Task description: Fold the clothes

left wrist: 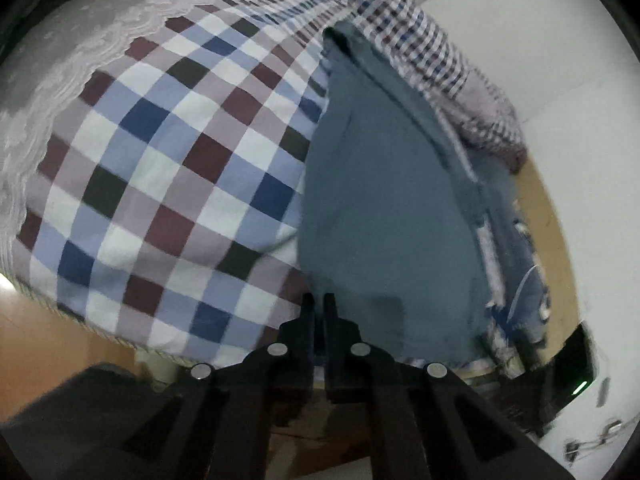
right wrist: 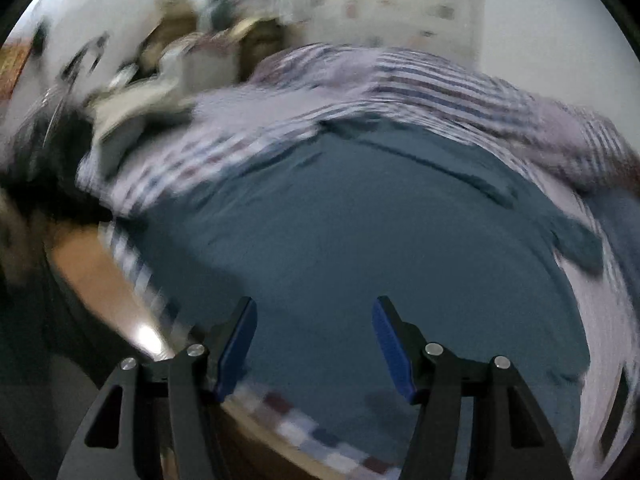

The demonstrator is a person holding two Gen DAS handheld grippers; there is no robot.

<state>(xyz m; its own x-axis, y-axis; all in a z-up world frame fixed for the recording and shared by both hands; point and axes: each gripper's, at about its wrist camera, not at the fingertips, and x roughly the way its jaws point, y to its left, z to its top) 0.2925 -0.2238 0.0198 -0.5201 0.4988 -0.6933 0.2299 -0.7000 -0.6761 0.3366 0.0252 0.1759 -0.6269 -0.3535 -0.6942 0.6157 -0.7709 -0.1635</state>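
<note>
Teal garment (left wrist: 384, 208) spread on a checked bedsheet (left wrist: 168, 168), left tongs (left wrist: 319, 300) pressed together pinching its near hem, right tongs (right wrist: 314, 312) spread wide above the cloth (view blurred)

Both views are dim and evenly lit, with strong fisheye curvature and black vignetting at the edges. The left wrist view is fairly sharp on the checked sheet (left wrist: 168, 168), softening toward the right. The right wrist view is heavily motion-blurred, with floor (right wrist: 120, 308) glare.
</note>
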